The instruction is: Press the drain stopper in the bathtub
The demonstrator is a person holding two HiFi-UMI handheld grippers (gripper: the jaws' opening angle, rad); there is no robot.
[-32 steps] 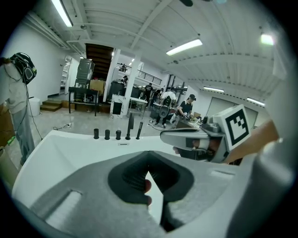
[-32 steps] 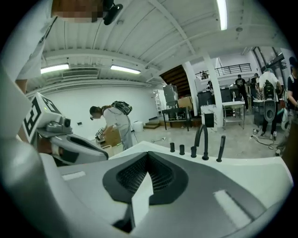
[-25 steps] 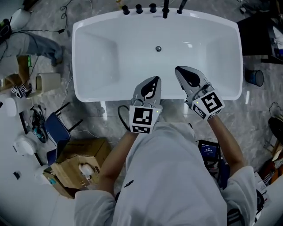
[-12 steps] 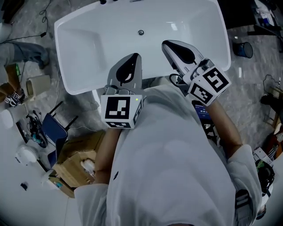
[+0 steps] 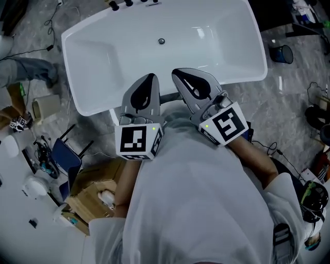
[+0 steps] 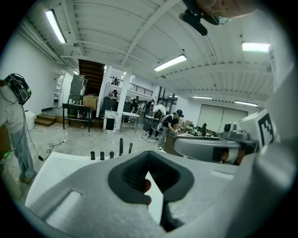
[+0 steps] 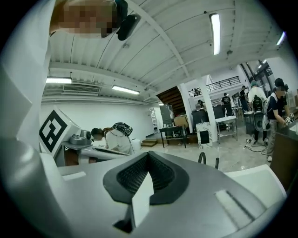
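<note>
The white bathtub (image 5: 103,62) lies across the top of the head view, with the small round drain stopper (image 5: 161,40) on its floor near the far wall. Both grippers hang over the near rim, pointed up and away from the tub floor. My left gripper (image 5: 150,77) is shut with nothing in it, and its view shows the tub's rim (image 6: 56,165) beyond the left gripper (image 6: 149,157). My right gripper (image 5: 178,72) sits close beside it, also shut and empty. The right gripper (image 7: 149,157) looks out across the room, and the stopper shows in neither gripper view.
Black tap fittings (image 5: 126,4) stand on the tub's far rim. On the marble floor at left are a cardboard box (image 5: 93,188), a tape roll (image 5: 44,108), cables and a person's leg (image 5: 28,69). A blue bin (image 5: 282,53) stands at right. People work at benches (image 6: 167,125) behind.
Both grippers have risen nearer my head and now point more upward. The right gripper has swung left, close to the left one. The tub has slid toward the view's top.
</note>
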